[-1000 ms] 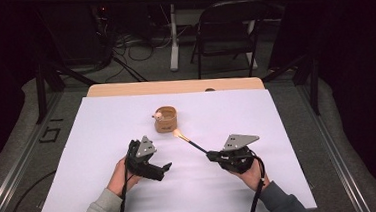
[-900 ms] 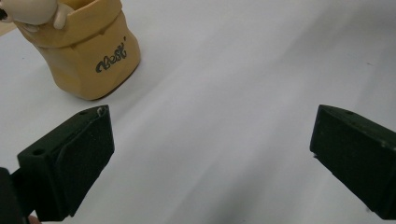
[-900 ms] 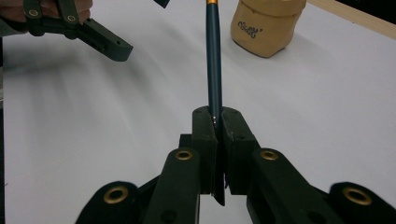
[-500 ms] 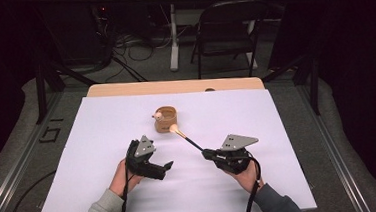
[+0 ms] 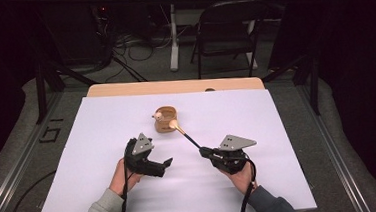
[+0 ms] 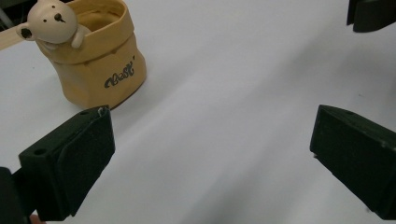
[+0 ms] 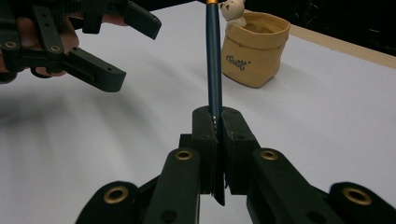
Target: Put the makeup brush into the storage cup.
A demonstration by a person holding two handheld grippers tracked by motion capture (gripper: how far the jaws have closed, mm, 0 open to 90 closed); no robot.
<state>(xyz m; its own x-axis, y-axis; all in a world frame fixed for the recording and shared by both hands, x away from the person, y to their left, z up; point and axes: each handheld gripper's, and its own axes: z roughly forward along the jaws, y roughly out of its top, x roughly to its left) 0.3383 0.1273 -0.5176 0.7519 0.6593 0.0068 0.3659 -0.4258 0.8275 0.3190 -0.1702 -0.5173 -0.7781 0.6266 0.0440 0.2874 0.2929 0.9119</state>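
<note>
Table (image 5: 107, 192): white sheet over a wooden top, wood edge bare at 12 o'clock.

Left gripper (image 5: 166, 163): sits at about 7 o'clock from the pot, near it. Jaws spread wide, nothing between them; in the left gripper view only bare sheet lies between the two black pads (image 6: 70, 163). It rests low over the sheet, taking no part in the work as far as I can judge.

Right gripper (image 5: 202, 150): at about 4 o'clock from the pot. Jaws pressed together, pinching the brush (image 7: 213, 60) by the lower end of its dark handle; the handle runs straight out from the pads toward the pot.

Pot (image 5: 165, 119): small tan pot, upright near table centre, a little bear figure (image 6: 49, 21) on its rim. Script on its side, too small to read surely.

Brush tip: the pale head (image 5: 173, 125) lies at the pot's rim on the 4 o'clock side; touching or just above, cannot tell.

Progress, my judgement: pickup is done and the brush has been carried up to the pot. Left to do: lift the head over the rim, tilt the handle up, lower the brush in, release. The pot is light and unsupported, so a push against the rim could tip it.
</note>
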